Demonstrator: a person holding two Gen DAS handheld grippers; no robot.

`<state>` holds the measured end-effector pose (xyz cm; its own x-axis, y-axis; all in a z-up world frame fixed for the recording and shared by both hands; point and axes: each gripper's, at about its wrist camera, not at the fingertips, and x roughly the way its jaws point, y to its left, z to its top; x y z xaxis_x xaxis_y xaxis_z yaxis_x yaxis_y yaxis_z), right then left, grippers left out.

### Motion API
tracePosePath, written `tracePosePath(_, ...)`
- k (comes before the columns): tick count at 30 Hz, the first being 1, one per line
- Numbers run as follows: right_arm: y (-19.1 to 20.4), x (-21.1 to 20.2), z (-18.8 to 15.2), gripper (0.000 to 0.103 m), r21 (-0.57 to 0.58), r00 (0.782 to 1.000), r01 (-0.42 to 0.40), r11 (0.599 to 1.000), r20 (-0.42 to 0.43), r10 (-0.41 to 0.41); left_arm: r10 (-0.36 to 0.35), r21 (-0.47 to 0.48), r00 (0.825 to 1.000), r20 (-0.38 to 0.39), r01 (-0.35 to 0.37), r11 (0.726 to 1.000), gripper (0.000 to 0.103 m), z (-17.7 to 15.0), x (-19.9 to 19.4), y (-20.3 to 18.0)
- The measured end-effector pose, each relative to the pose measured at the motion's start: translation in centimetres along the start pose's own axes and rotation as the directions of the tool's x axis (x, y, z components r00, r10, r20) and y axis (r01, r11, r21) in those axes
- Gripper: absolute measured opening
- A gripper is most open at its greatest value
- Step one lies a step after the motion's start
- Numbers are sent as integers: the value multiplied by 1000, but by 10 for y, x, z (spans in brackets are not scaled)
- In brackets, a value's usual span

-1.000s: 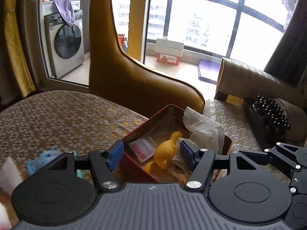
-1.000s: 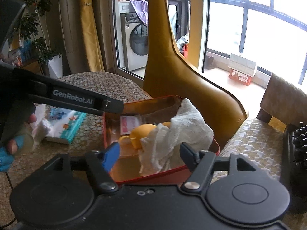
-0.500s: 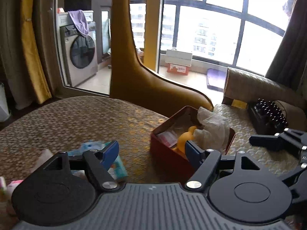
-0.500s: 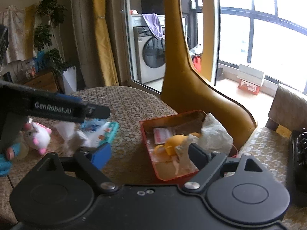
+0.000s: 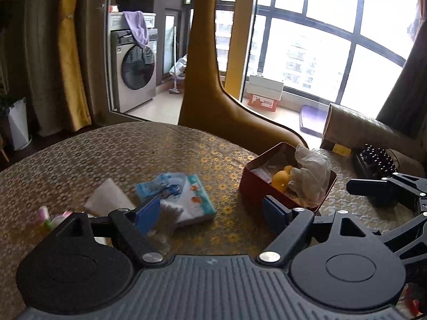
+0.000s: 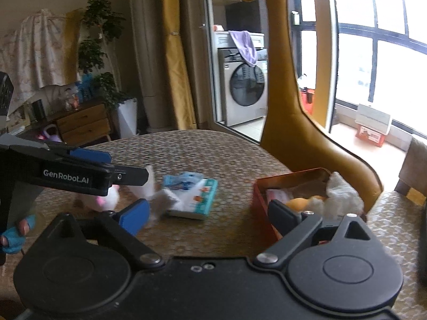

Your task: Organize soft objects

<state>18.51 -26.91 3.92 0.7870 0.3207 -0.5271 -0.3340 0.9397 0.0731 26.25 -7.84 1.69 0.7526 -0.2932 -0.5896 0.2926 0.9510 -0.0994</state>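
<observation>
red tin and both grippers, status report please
Left gripper and right gripper open, empty, jaws just widened. Red tin holds yellow toy and white cloth. Tissue pack and pink plush loose on table. Nothing blocking.

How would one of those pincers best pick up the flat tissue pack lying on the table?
Take the tissue pack across its narrow width at the bare near corner, coming down from above. It lies flat with other soft packets overlapping its far-left side, so that corner looks easiest. Both tools, left and right, stand open and empty.
</observation>
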Motion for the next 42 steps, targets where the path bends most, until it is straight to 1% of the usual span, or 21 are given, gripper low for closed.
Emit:
tracePosePath(3,15,1,1,96,-9,1000,-28,1000,-4,28,21,-13,1000,14,-20,1000,87,-7,-14,14)
tracePosePath(7,35,5,2,96,-43,999,-48,998,-11,48,45,-25,998,34,-44,999,96,-16,-33,37)
tracePosePath(10,46,8,1,96,-53,998,-61,997,-16,60,63,-49,997,43,-60,997,98,-22,-45,57)
tracePosePath(15,61,18,-3,96,-45,997,-77,996,-31,76,98,-93,995,34,-94,991,100,-35,-57,93)
tracePosePath(19,68,27,-5,96,-43,996,-84,996,-46,83,127,-97,991,31,-124,988,101,-46,-61,119)
tracePosePath(24,76,42,-8,96,-39,995,-81,996,-68,79,145,-111,989,-8,-145,983,101,-63,-56,148)
tracePosePath(27,80,55,-9,96,-34,995,-67,997,-82,64,195,-136,981,-9,-194,972,101,-75,-51,167)
tracePosePath(29,83,62,-8,96,-34,996,-35,999,-84,32,196,-147,980,-23,-197,969,101,-81,-46,178)
tracePosePath(31,86,72,-8,96,-27,995,-22,999,-96,19,193,-152,981,-25,-195,969,101,-86,-41,187)
tracePosePath(38,92,118,-10,96,69,988,47,997,-150,-36,247,-148,969,-29,-249,957,101,-101,-20,206)
tracePosePath(42,91,148,-13,96,161,980,94,983,-187,-63,295,-167,955,-28,-295,941,101,-109,-8,218)
